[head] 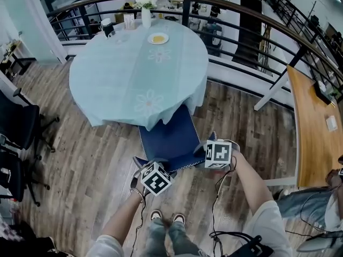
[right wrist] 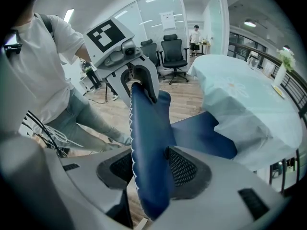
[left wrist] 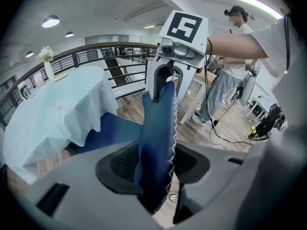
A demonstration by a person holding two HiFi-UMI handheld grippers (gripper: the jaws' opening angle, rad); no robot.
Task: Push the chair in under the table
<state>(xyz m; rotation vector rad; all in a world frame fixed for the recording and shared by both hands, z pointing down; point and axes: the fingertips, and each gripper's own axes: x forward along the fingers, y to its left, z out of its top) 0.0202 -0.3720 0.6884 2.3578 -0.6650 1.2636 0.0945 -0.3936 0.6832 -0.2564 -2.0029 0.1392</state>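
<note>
Chair (head: 169,138): blue, on the wood floor at the near edge of the round table; the front of its seat is under the hanging cloth, while the rest of the seat and the backrest are outside it.
Heading: the seat points away from the person toward the table's centre, with the backrest on the person's side.
Long axis: the backrest's top edge runs left to right, across the line toward the table.
Left gripper (head: 147,170): jaws closed narrow on the left end of the backrest's top edge, blue fabric pinched between the pads.
Right gripper (head: 213,150): clamped the same way on the right end, facing the left one.
Table (head: 107,84): covered by a pale blue flowered cloth whose hem drapes over the seat front.
On the table: a vase of white flowers (head: 146,12) and a small plate (head: 158,38) on the far side.
Around: a curved railing (head: 241,15) behind the table, black office chairs (head: 19,127) well to the left, and a wooden desk (head: 313,127) to the right.
</note>
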